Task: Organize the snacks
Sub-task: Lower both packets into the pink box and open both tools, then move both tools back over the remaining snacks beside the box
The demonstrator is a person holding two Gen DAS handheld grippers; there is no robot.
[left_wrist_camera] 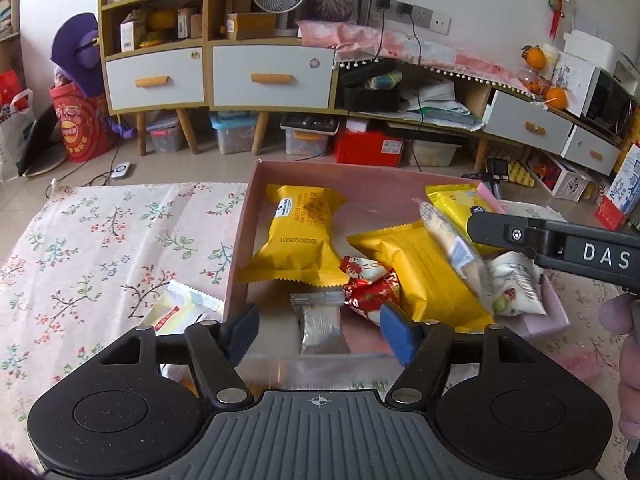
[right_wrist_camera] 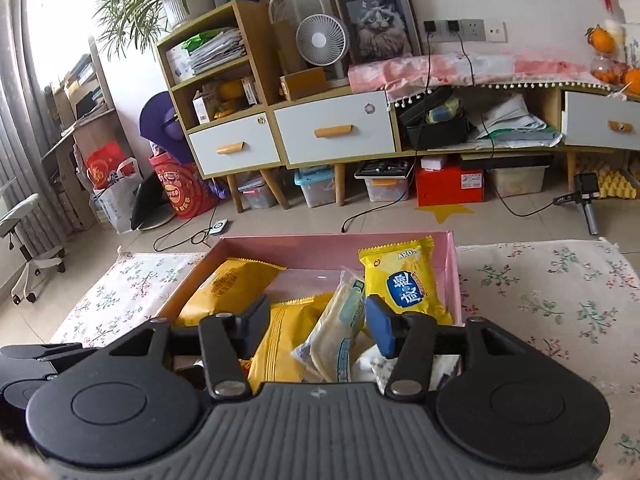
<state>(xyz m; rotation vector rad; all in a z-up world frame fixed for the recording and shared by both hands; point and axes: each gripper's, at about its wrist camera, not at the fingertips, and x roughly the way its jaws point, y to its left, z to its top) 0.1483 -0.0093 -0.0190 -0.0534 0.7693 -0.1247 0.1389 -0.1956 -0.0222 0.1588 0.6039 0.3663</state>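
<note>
Over the floral tablecloth (left_wrist_camera: pixel 100 240), a shallow pink box (left_wrist_camera: pixel 240 240) holds most of the snacks: two large yellow packets (left_wrist_camera: pixel 300 240), a yellow biscuit pack (right_wrist_camera: pixel 404 284) against the far wall, a red-and-white wrapped sweet (left_wrist_camera: pixel 370 288), a small silver sachet (left_wrist_camera: pixel 320 324) and a pale, slim packet (right_wrist_camera: pixel 340 332) standing tilted among them. One white-and-yellow packet (left_wrist_camera: pixel 180 308) lies outside the box, on the cloth just beside its left wall. The left gripper (left_wrist_camera: pixel 320 326) hovers at the box's near edge with its jaws apart and nothing between them; the silver sachet lies just ahead of its gap. The right gripper (right_wrist_camera: pixel 318 322) is likewise spread wide above the box, the pale packet rising between its fingers but apparently not clamped. In the inspector's judgement, the outstanding item is the stray packet on the cloth. Good practice would be to approach it low, pinch the crimped end seal rather than the puffed body, lift clear of the wall, and release over a bare patch of floor inside the box.
</note>
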